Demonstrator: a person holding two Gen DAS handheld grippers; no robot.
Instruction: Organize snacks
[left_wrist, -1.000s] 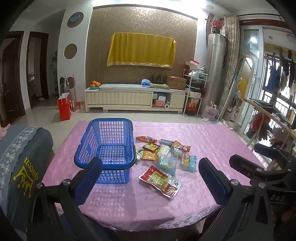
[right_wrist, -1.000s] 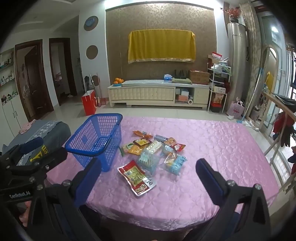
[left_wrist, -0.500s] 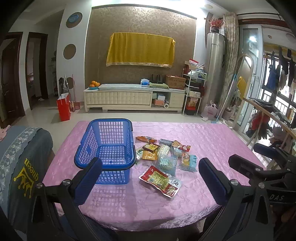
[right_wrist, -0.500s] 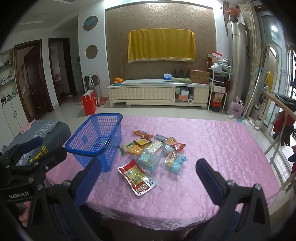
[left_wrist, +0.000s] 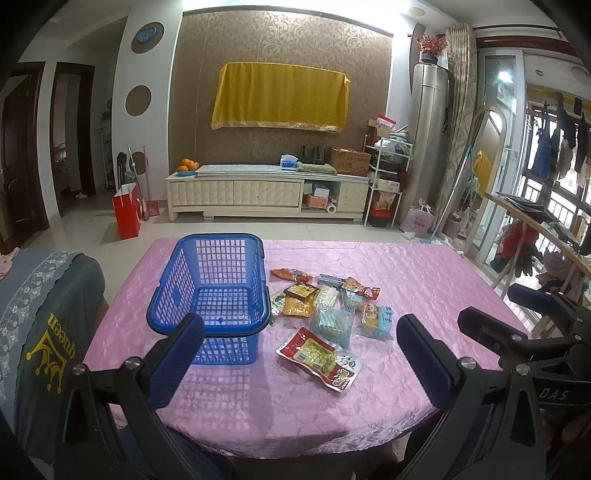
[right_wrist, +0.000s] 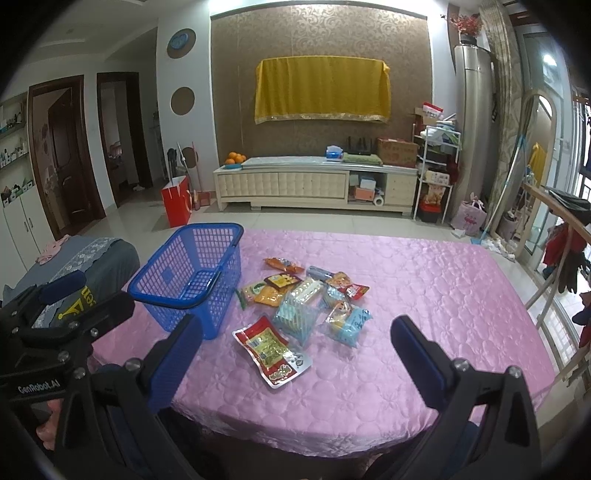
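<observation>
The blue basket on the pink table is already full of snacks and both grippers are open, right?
Not quite. The blue basket is empty; you can see its bare mesh floor in the left wrist view. The snacks lie in a pile on the pink table beside it. The left gripper and right gripper are both open, yes.

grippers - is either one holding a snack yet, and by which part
Nothing is held. The left gripper and the right gripper are both open and empty, short of the snack packets, which lie on the pink tablecloth beside the empty blue basket.
</observation>
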